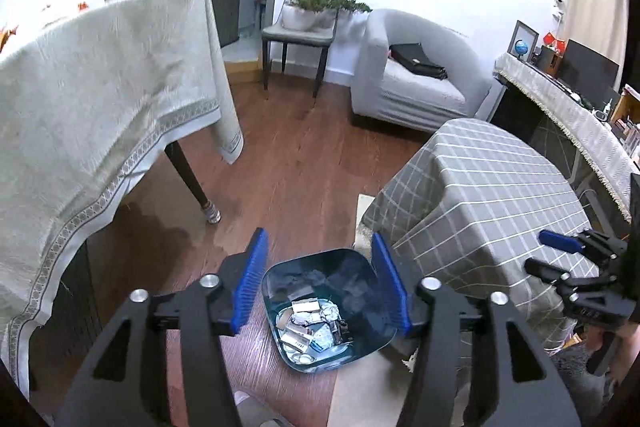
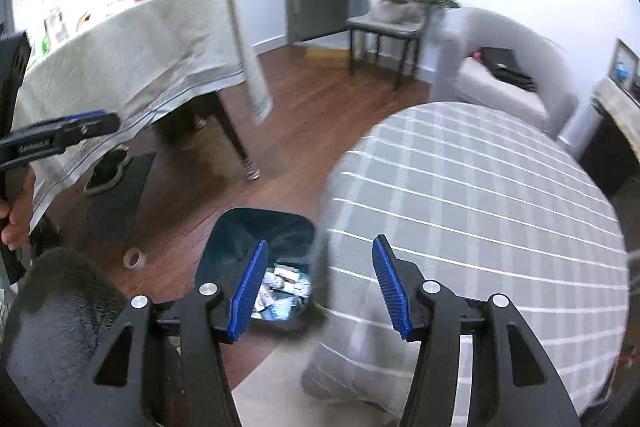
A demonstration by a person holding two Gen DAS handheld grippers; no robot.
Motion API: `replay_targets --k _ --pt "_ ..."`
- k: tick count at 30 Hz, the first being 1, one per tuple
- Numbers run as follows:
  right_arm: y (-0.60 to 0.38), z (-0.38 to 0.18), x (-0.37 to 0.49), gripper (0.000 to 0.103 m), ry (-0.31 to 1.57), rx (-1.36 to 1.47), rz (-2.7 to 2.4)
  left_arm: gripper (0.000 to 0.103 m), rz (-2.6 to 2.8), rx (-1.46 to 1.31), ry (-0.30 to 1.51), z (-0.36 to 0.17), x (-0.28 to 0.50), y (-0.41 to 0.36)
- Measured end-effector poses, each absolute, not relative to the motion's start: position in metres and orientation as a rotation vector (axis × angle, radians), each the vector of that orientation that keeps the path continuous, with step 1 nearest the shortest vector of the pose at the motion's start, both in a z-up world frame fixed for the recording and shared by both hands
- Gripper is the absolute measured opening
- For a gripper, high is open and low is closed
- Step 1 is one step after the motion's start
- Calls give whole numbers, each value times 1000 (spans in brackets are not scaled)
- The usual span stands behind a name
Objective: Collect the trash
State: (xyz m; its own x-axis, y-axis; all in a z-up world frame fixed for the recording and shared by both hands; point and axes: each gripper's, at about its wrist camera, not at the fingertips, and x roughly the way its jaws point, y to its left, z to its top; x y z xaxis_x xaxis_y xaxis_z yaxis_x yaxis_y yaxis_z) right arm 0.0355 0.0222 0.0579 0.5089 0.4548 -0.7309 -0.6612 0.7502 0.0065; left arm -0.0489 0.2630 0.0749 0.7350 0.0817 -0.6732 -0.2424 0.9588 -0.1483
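Your left gripper (image 1: pixel 320 287) hangs right above the bin (image 1: pixel 352 261) on the wood floor (image 1: pixel 288 155), jaws spread apart with nothing between them. Down in the bin there's a pile of trash (image 1: pixel 312 327), mostly crumpled wrappers and small packets. Your right gripper (image 2: pixel 318 287) is spread too and empty, sitting over the edge of the round table with the checked cloth (image 2: pixel 480 207), bin just to its left. A roll of tape (image 2: pixel 135 259) lies on the floor near the bin.
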Motion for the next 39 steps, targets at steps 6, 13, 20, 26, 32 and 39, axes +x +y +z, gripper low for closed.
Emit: replay_targets --k 6,13,20,26,32,39 --pt "-39 78 27 74 753 -224 553 80 185 -153 723 85 -61 238" --pt "-92 85 16 94 745 -146 430 95 207 -119 652 89 -76 223" --pt "-118 86 -11 99 661 -90 354 96 206 -115 637 72 -93 207" --pt "-128 73 -29 99 603 -105 330 97 225 -80 637 46 -102 196" --pt "-131 51 -34 99 633 -99 341 97 196 -103 636 38 -105 199" --pt "-123 49 -36 99 625 -111 375 97 203 -54 635 37 -104 190"
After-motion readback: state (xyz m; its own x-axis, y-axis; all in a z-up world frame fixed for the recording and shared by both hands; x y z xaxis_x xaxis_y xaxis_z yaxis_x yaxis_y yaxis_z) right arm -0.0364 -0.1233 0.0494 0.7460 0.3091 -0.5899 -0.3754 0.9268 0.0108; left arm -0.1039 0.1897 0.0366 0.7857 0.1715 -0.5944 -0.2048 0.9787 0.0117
